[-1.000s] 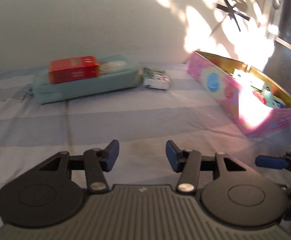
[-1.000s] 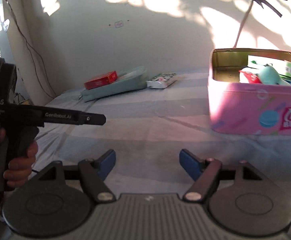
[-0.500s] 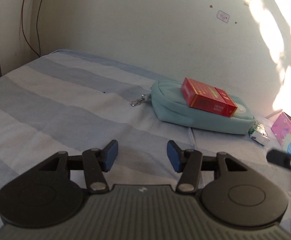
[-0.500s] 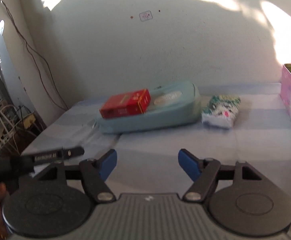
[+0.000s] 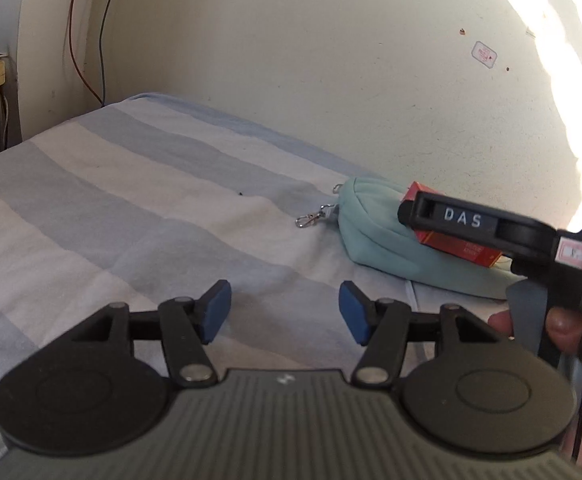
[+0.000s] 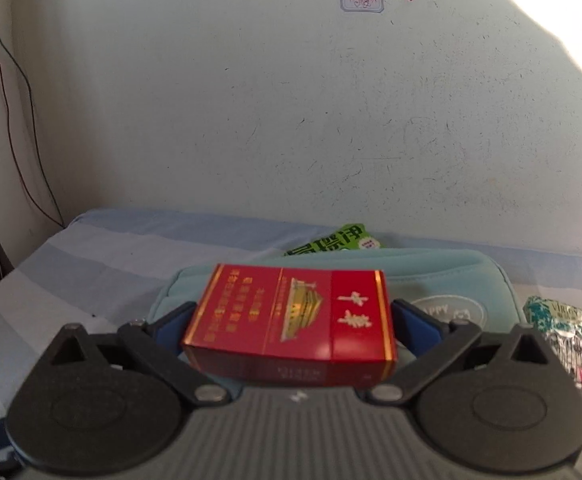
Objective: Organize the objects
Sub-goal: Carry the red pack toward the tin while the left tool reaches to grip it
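Note:
A red cigarette box (image 6: pixel 283 300) lies on top of a teal zip pouch (image 6: pixel 451 280) on the striped bed sheet. My right gripper (image 6: pixel 291 322) straddles the box, one blue pad off each short end; its jaws are opening and I see no pad pressing on the box. In the left wrist view the right gripper's black body (image 5: pixel 471 224) covers part of the red box (image 5: pixel 463 248) and the pouch (image 5: pixel 383 240). My left gripper (image 5: pixel 285 312) hovers over bare sheet to the left of the pouch. Its jaws are opening with nothing between them.
A green packet (image 6: pixel 339 240) pokes up behind the pouch by the wall. A patterned tissue pack (image 6: pixel 563 332) lies right of the pouch. A metal clip (image 5: pixel 311 218) hangs off the pouch's left end. Cables (image 5: pixel 91 40) run down the wall at the bed's left corner.
My right gripper swept left from the pink tin up to the pouch and spread its jaws around the red box. My left gripper swung left, lost sight of the tin, and widened a little.

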